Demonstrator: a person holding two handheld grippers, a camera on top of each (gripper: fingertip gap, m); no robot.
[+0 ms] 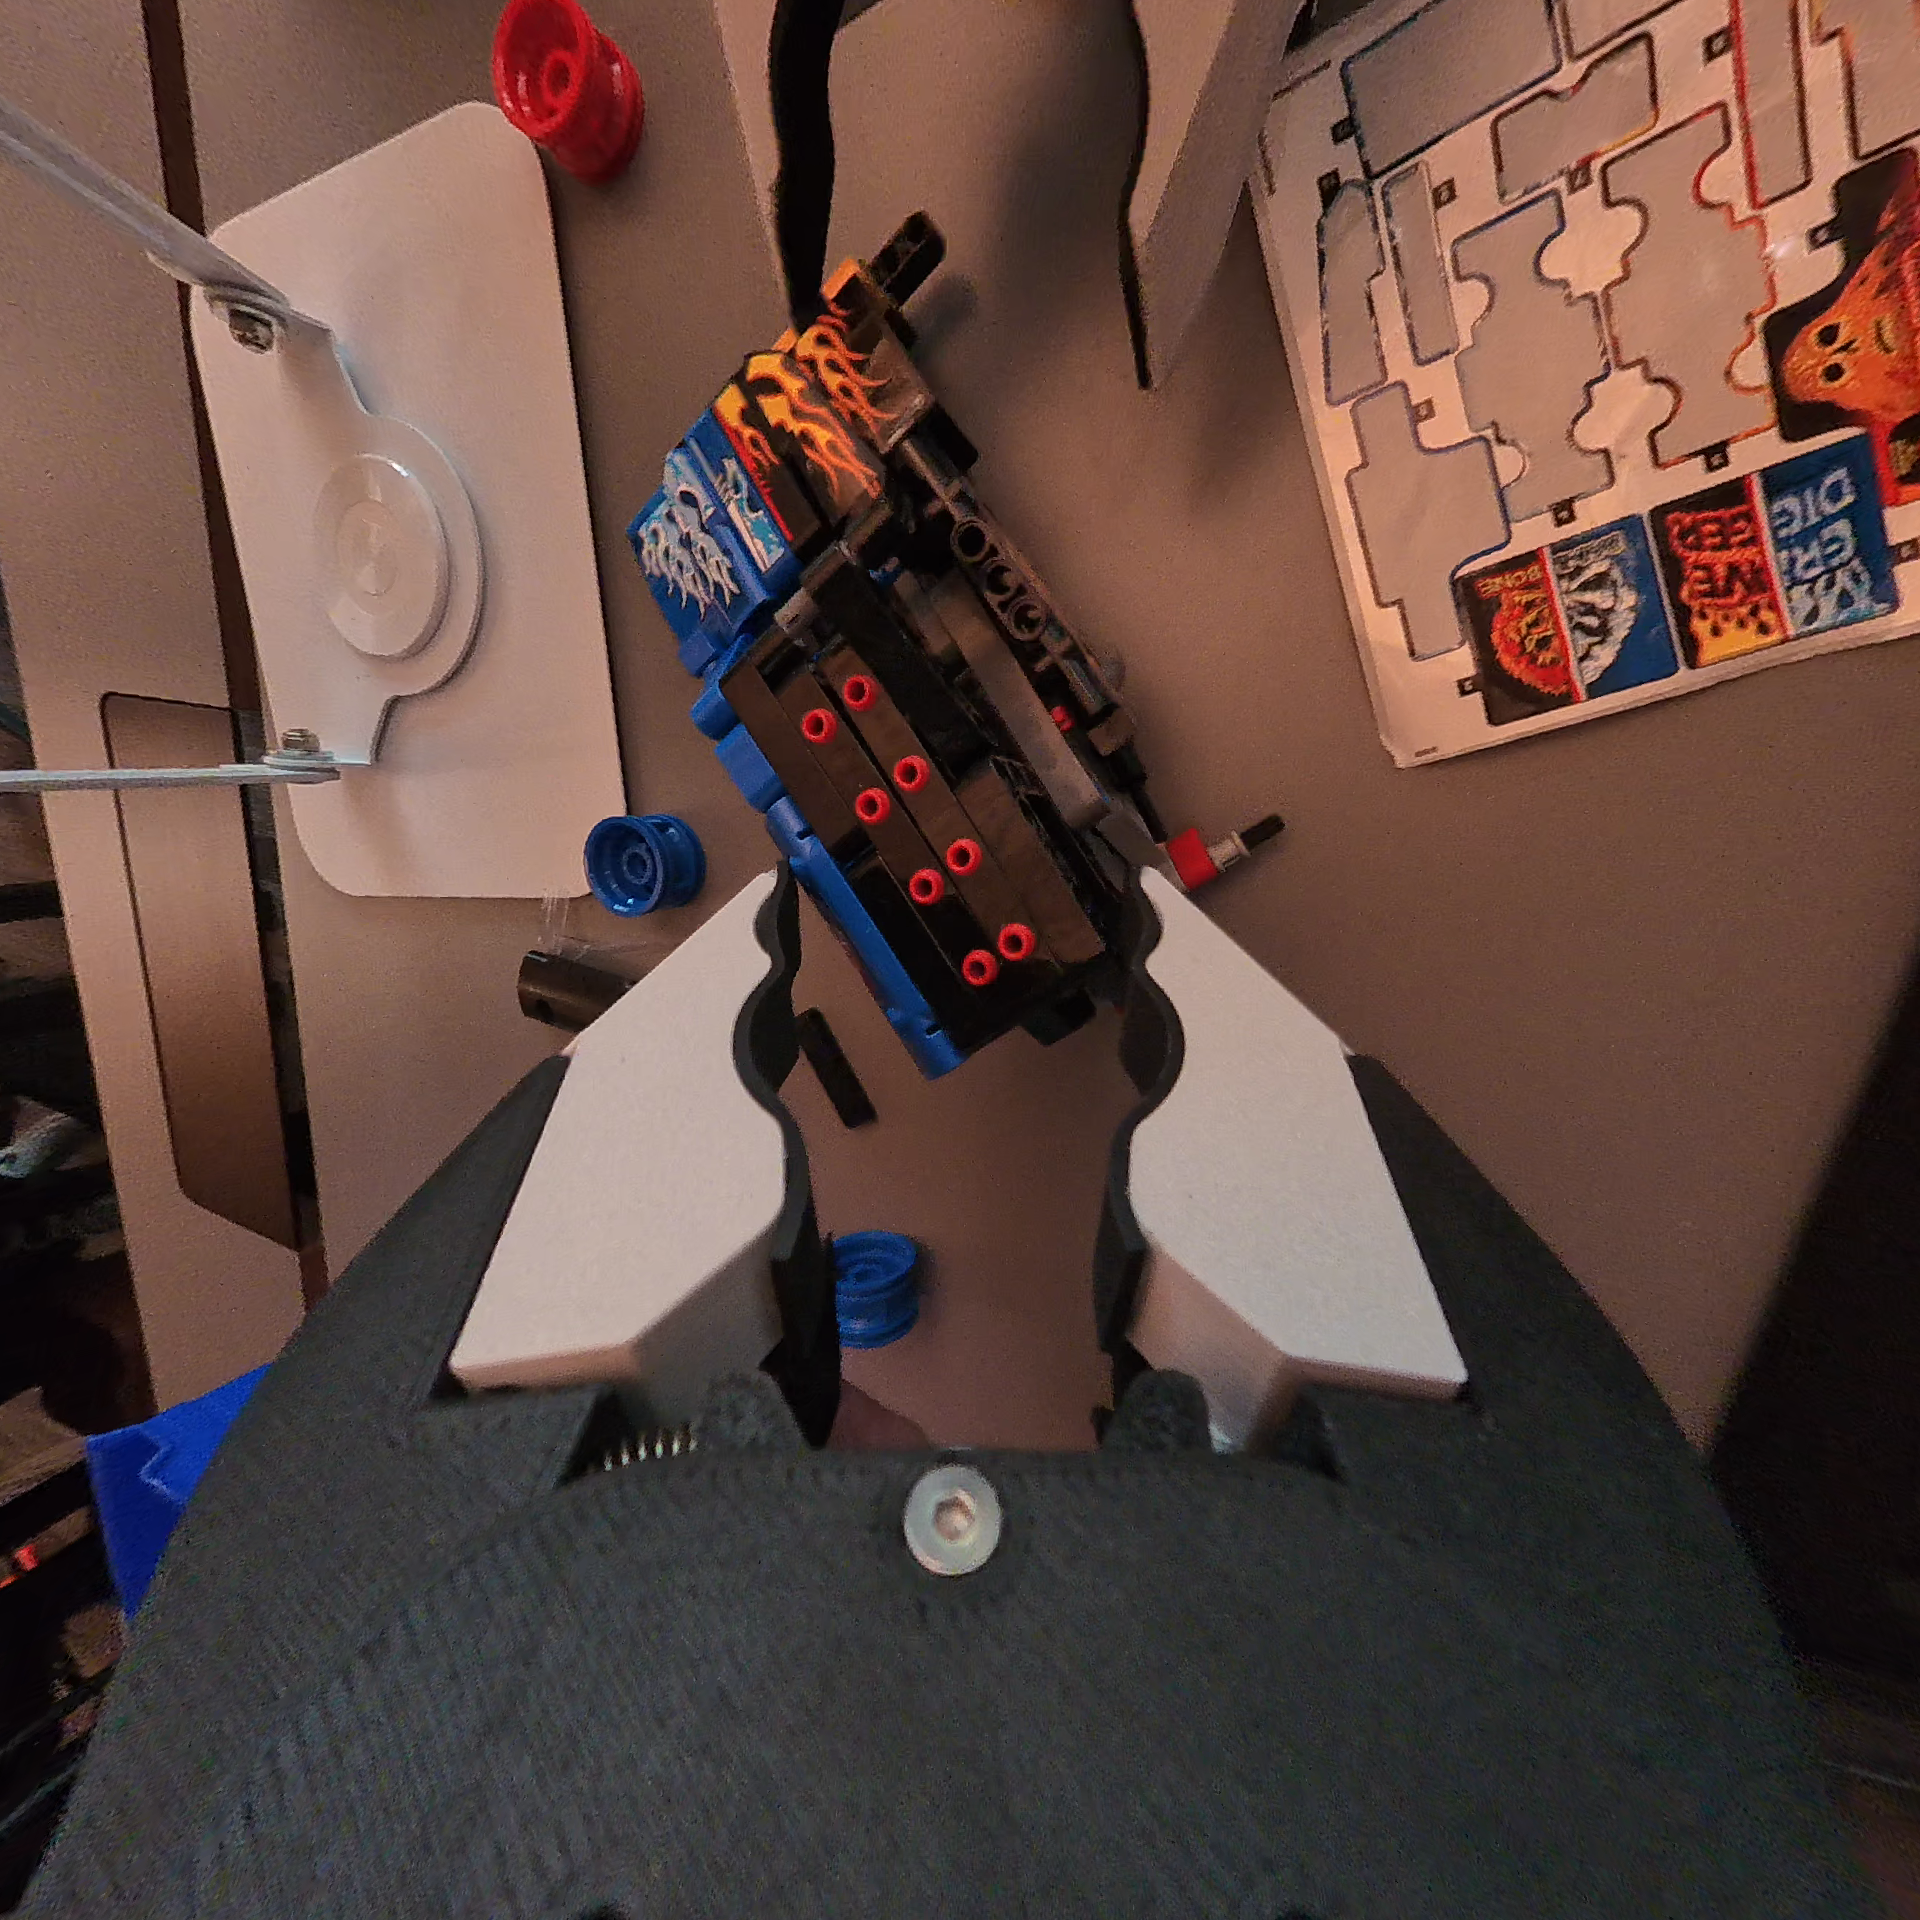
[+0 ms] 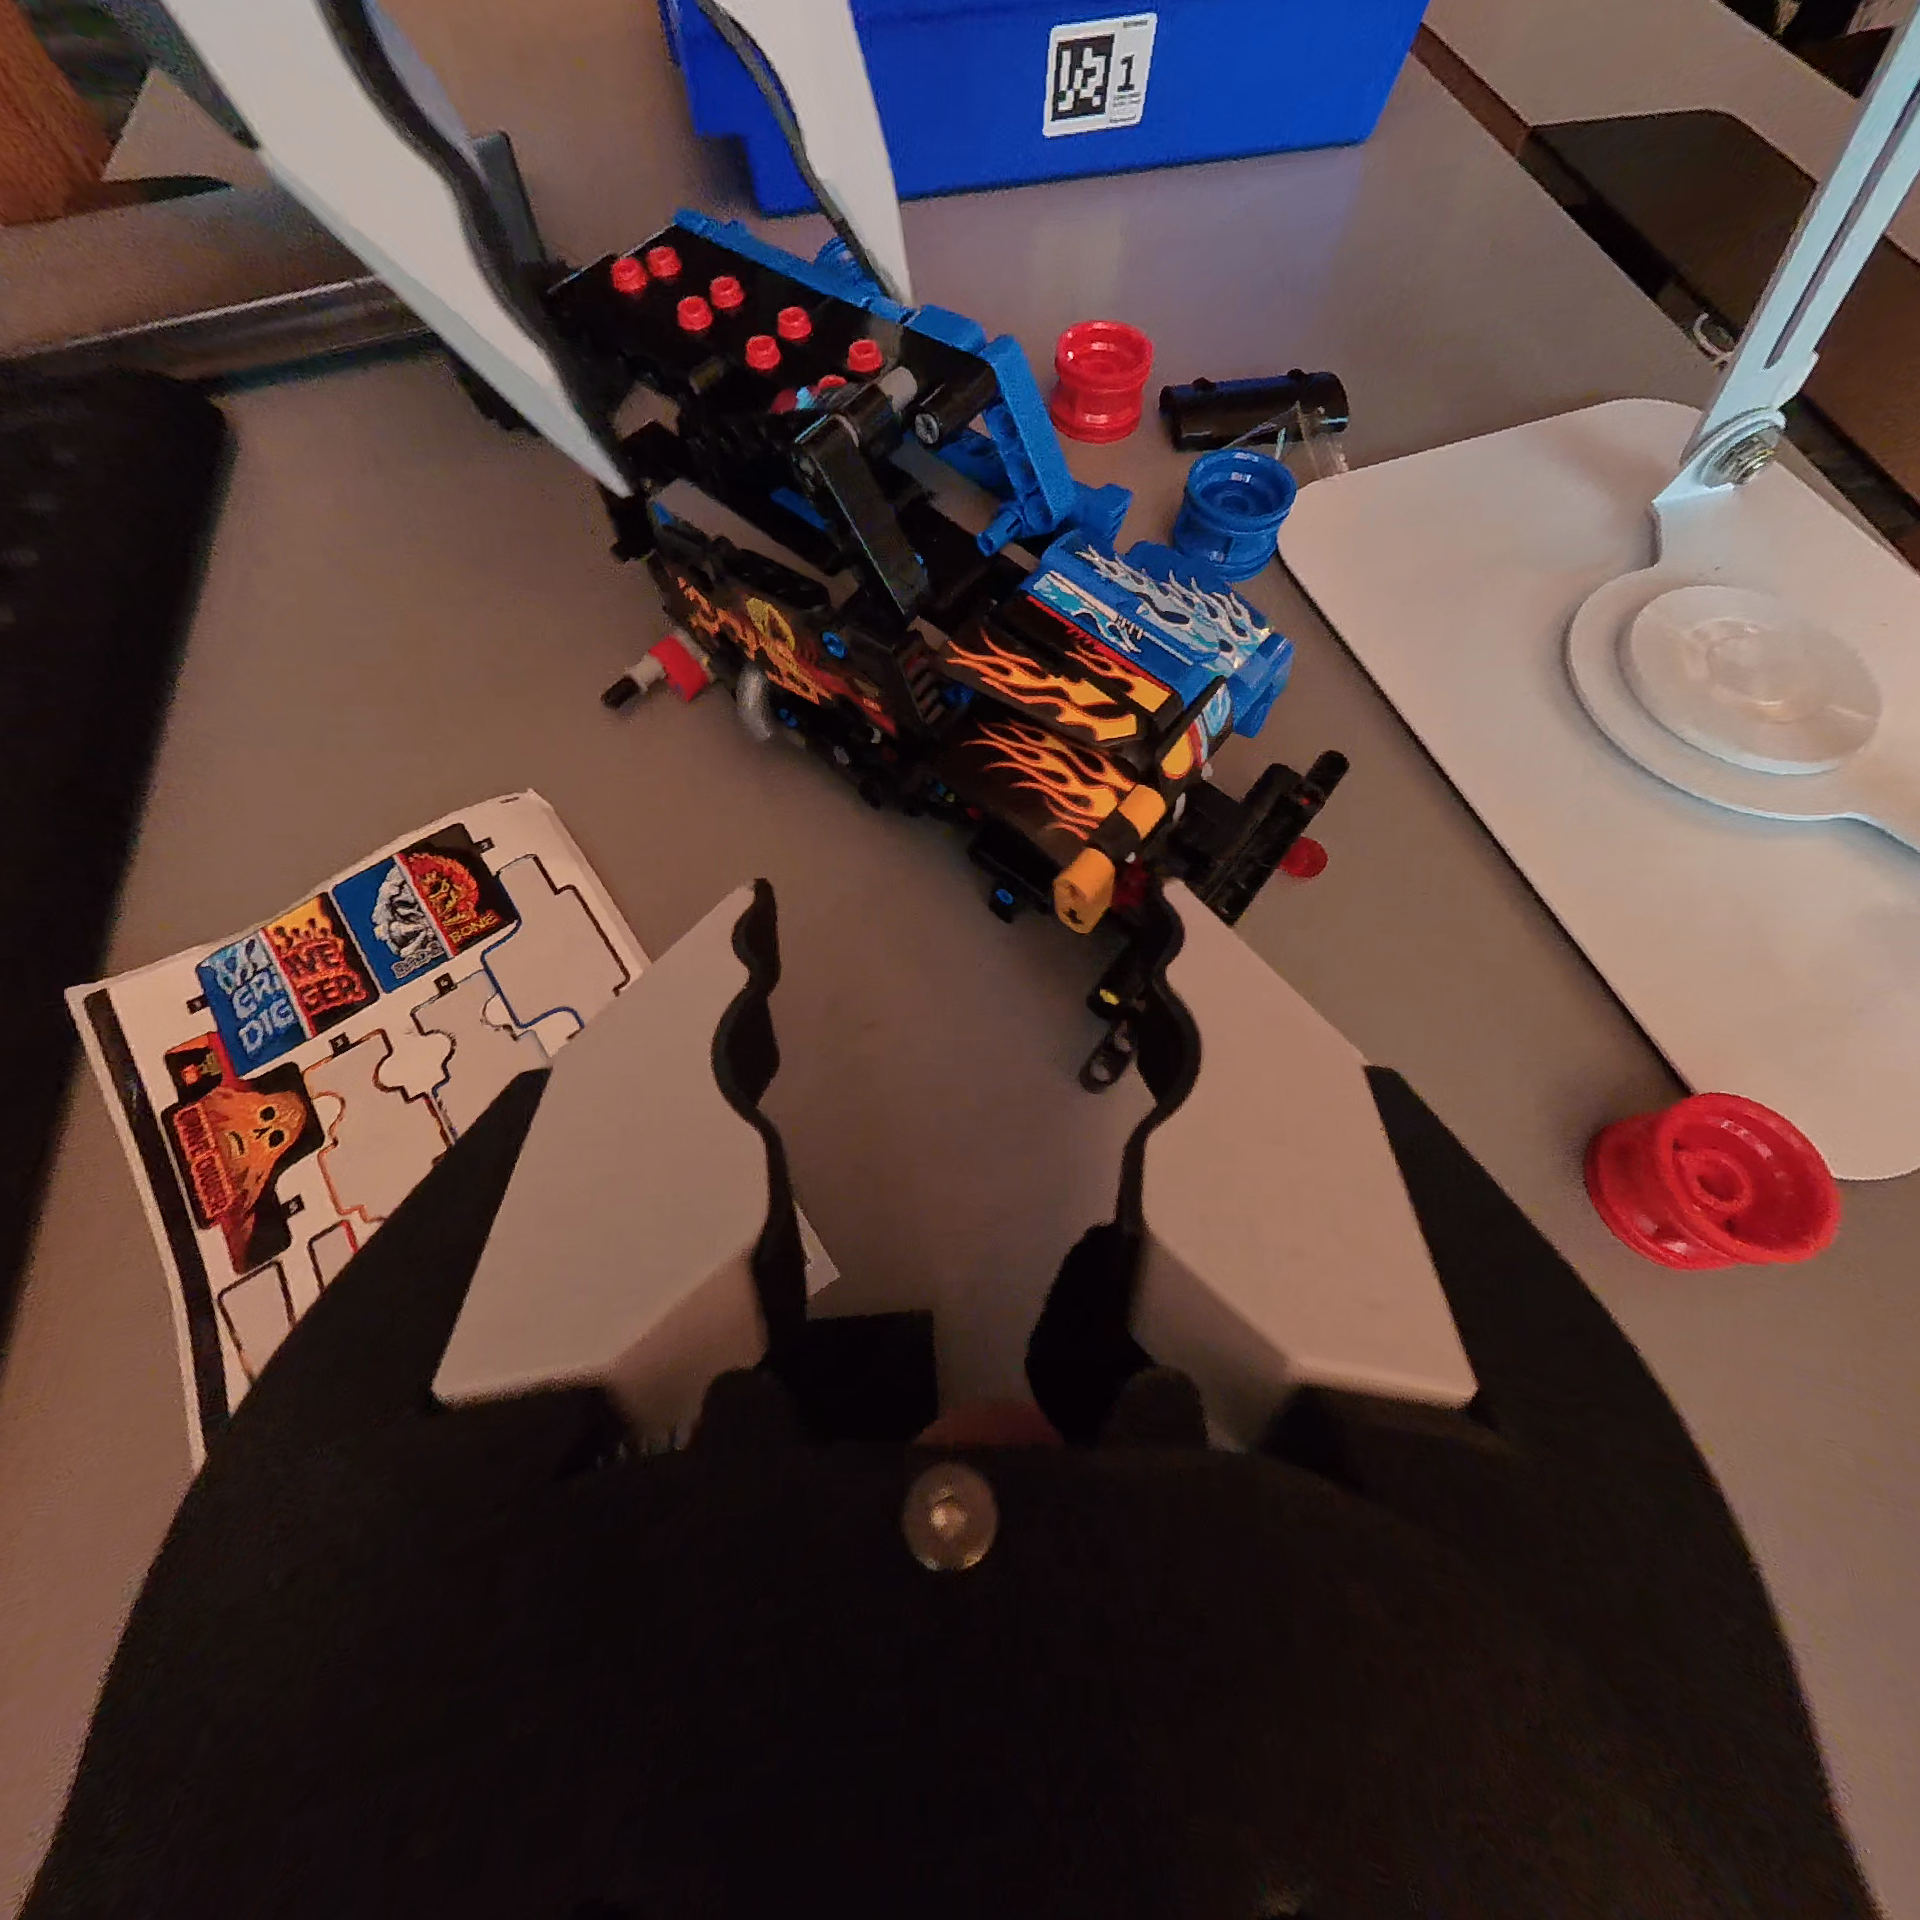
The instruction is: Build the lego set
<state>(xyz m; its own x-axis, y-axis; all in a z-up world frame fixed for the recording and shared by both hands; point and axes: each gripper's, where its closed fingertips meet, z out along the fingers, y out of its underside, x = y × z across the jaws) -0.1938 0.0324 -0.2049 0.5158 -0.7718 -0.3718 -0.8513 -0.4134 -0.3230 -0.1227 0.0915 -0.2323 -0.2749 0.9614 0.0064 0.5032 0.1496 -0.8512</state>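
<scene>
Lego truck (image 1: 883, 727) between grippers (both open)

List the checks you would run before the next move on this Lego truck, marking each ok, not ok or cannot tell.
1. Left gripper: fingers flank the rear of the truck: ok.
2. Its grip is firm: cannot tell.
3. Right gripper open, empty: ok.
4. Wheels fitted: not ok; red wheel and blue wheel lie loose.
5. Sticker sheet clear of the truck: ok.
</scene>
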